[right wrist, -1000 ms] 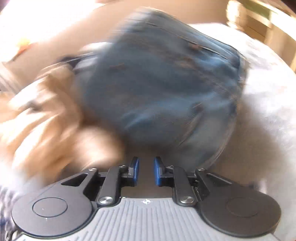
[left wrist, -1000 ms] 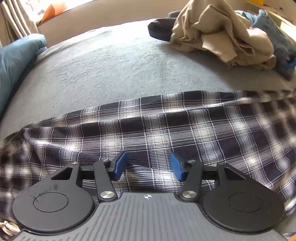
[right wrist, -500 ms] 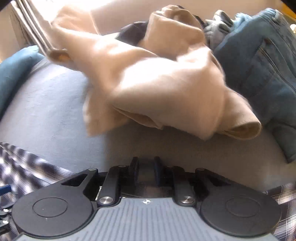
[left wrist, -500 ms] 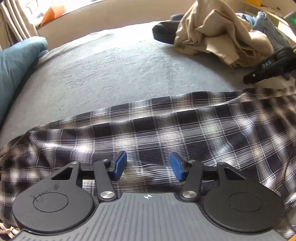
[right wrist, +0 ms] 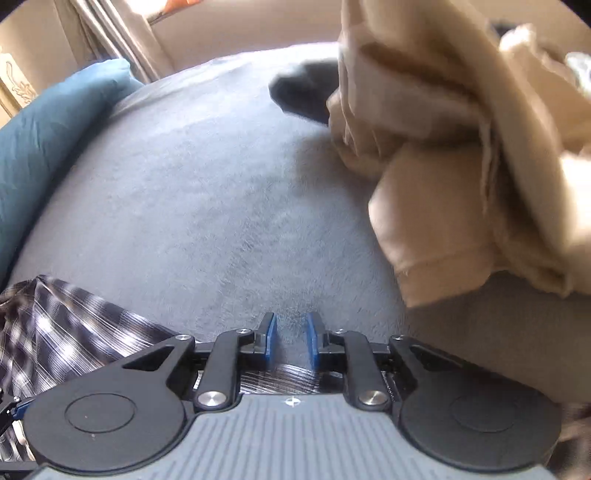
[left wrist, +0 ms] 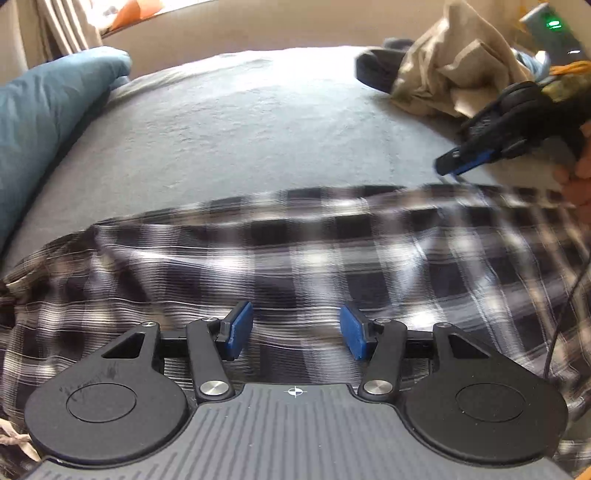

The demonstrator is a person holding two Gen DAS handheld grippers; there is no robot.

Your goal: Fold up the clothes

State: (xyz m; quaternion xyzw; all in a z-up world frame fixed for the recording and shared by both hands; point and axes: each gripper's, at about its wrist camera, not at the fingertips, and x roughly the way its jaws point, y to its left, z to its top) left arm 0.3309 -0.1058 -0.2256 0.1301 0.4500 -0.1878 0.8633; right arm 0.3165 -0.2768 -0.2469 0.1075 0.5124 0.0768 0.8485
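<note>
A black-and-white plaid shirt (left wrist: 332, 258) lies spread across the grey bed (left wrist: 240, 129). My left gripper (left wrist: 295, 334) hovers over its near part, open, with nothing between the blue pads. In the left wrist view my right gripper (left wrist: 461, 162) hangs just above the shirt's far right edge, with a hand (left wrist: 578, 177) behind it. In the right wrist view the right gripper (right wrist: 291, 339) has its pads a narrow gap apart and nothing between them. It is over bare bed just past the shirt's (right wrist: 66, 332) edge.
A crumpled beige garment (right wrist: 461, 166) is piled at the back right, with a dark garment (right wrist: 303, 92) behind it. A blue pillow (left wrist: 44, 122) lies along the left side. A wall and curtain (right wrist: 110, 33) stand beyond the bed.
My right gripper has swung left, away from the jeans and the beige pile, and down to the plaid shirt's far edge, coming into the left wrist view. The left gripper has drifted slightly sideways over the shirt.
</note>
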